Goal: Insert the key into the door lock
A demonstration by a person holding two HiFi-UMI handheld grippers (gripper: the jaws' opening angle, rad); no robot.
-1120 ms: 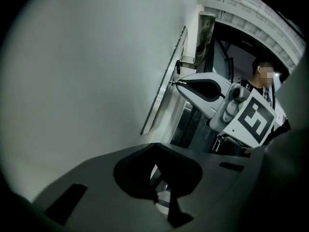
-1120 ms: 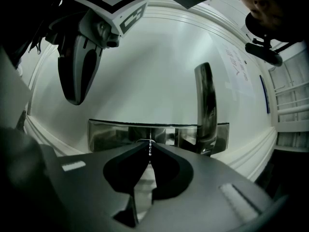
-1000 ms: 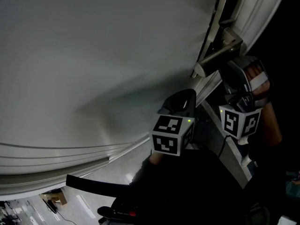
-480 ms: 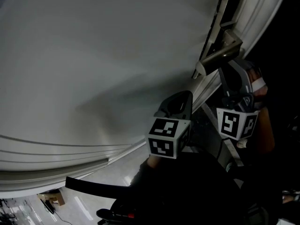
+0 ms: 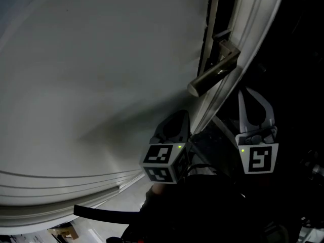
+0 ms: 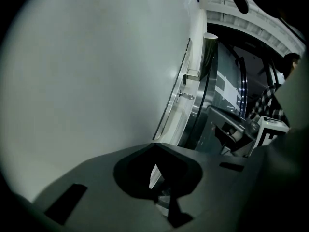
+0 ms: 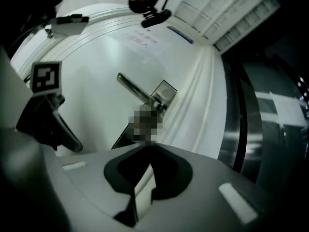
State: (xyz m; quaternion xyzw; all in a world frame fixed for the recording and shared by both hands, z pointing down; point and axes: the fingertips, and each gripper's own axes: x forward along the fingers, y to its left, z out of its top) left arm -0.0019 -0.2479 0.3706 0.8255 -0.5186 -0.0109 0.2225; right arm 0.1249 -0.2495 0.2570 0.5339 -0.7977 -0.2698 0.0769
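The white door fills the head view. Its metal lever handle juts from a plate near the door's edge. No key shows in any view. My left gripper is close to the door face, below the handle, and its jaws look shut with nothing seen in them. To its right my right gripper points up toward the handle from below; the jaws look shut too. The handle lies ahead of the right gripper, and a mosaic patch covers the spot just beyond its tips.
The white door frame runs along the door's right edge, with darkness beyond it. The left gripper view shows the door edge hardware, a glass and metal partition, and a person in a checked shirt at the far right.
Both grippers have dropped lower and farther from the handle. The hand seen behind the right gripper earlier is out of sight. The head view has swung, so the handle sits farther left.
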